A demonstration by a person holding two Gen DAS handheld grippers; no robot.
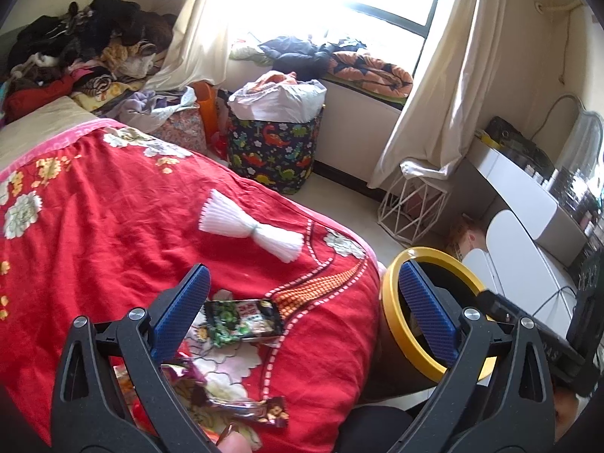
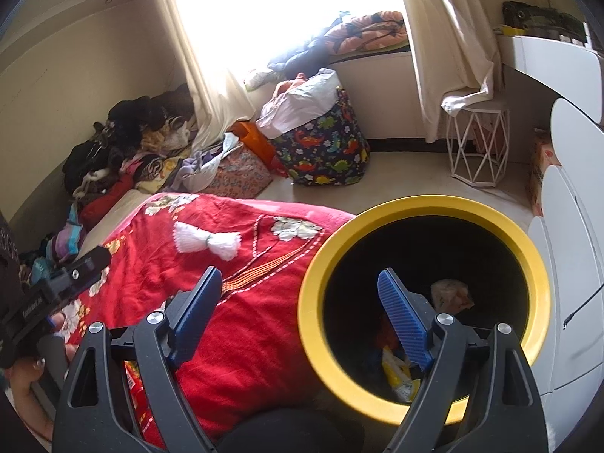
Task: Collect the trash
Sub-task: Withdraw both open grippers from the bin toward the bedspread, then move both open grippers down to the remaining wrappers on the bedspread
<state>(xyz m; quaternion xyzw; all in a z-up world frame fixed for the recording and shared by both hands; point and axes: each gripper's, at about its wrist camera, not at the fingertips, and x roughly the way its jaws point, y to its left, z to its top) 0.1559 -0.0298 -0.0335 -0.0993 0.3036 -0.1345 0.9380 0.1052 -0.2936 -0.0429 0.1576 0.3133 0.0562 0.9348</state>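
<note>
A black and green snack wrapper (image 1: 243,321) lies on the red floral blanket (image 1: 113,207), close in front of my open, empty left gripper (image 1: 305,294). More wrappers (image 1: 234,407) lie nearer, under its left finger. The yellow-rimmed black trash bin (image 2: 422,294) stands beside the bed and holds several wrappers (image 2: 451,292); it also shows in the left wrist view (image 1: 392,302). My right gripper (image 2: 298,302) is open and empty, right finger over the bin's mouth, left finger over the blanket. A red wrapper (image 2: 134,381) shows under its left arm.
A white bundle of straws (image 1: 251,226) lies on the blanket. A dinosaur-print basket (image 1: 275,151) and a white wire stand (image 1: 413,204) are on the floor beyond. White furniture (image 2: 573,264) flanks the bin. Clothes (image 1: 75,49) pile at the bed's far end.
</note>
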